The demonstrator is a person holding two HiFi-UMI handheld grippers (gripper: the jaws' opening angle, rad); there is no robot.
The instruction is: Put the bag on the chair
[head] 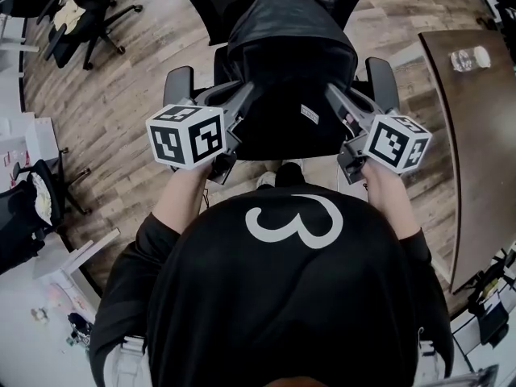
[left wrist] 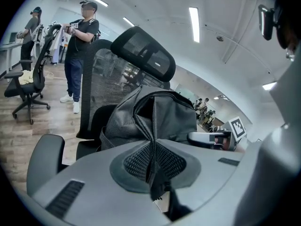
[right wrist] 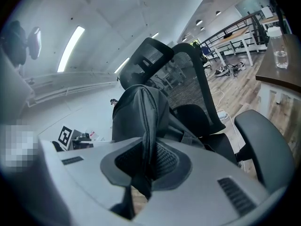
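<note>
A black bag (head: 286, 71) hangs between my two grippers over the seat of a black mesh office chair (head: 179, 83). My left gripper (head: 234, 119) is shut on the bag's left side, and in the left gripper view a fold of the bag (left wrist: 155, 121) is pinched between its jaws at the left gripper (left wrist: 153, 173). My right gripper (head: 343, 119) is shut on the bag's right side; the right gripper view shows a strip of the bag (right wrist: 141, 121) clamped at the right gripper (right wrist: 146, 171). The chair's backrest and headrest (left wrist: 146, 55) rise behind the bag.
A brown table (head: 476, 127) with a plastic water bottle (head: 469, 58) stands at the right. Other office chairs (head: 81, 14) stand at the far left on the wood floor. Two people (left wrist: 80, 46) stand farther back in the left gripper view. The chair's armrests (head: 383, 79) flank the bag.
</note>
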